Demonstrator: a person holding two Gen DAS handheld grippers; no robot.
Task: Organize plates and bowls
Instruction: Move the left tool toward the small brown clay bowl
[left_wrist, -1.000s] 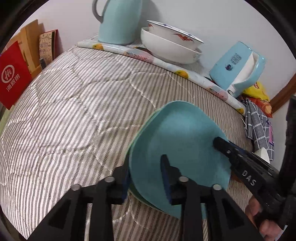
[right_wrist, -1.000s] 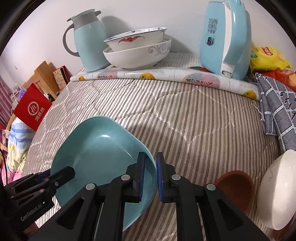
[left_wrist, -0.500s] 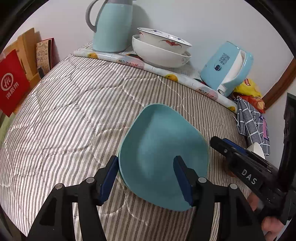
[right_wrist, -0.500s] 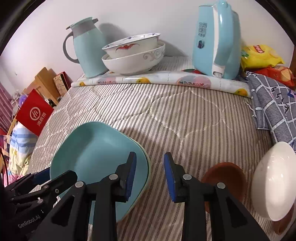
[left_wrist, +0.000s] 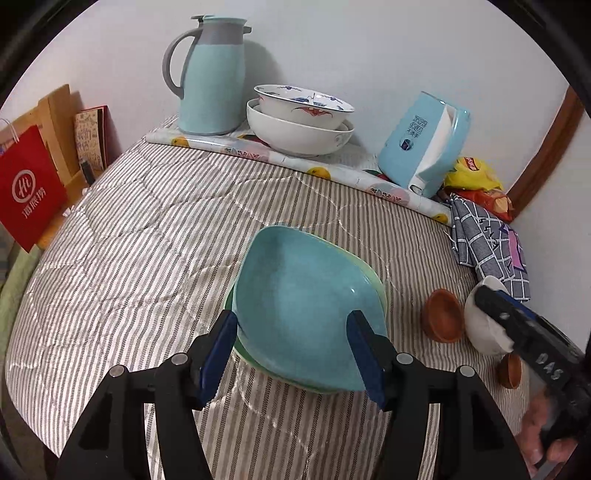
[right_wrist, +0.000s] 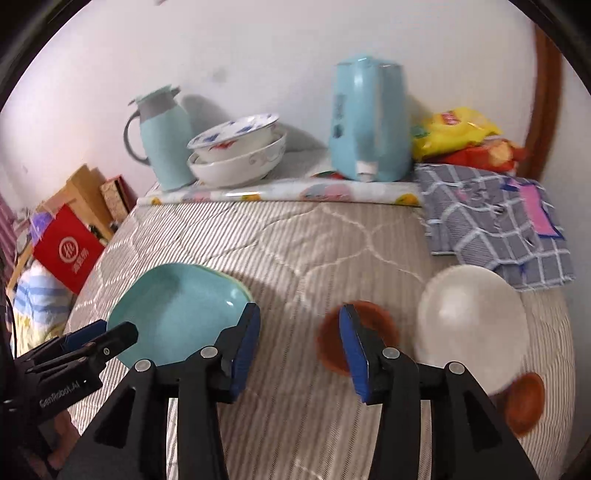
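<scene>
Heads up: your right gripper (right_wrist: 299, 341) was opening, nothing between its jaws; the left gripper (left_wrist: 291, 354) was spread, empty, teal plate (left_wrist: 306, 310) stacked just ahead. Drifting right could've clipped the white bowl (right_wrist: 472, 317). Only the right view showed both brown saucers (right_wrist: 356, 338) clearly.

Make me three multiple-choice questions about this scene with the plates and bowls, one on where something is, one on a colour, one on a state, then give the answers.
1. Where is the patterned bowl?
A. nested in the white bowl
B. on the blue plate
C. on the checked cloth

2. What colour is the top plate of the stack?
A. red
B. light blue
C. white

3. How is the left gripper?
A. shut on the plate
B. holding a bowl
C. open, holding nothing

Answers: 1 A, it sits inside the larger bowl. 2 B, it shows blue over a green plate. 3 C, its pads stand clear of the plate's edges.
</scene>
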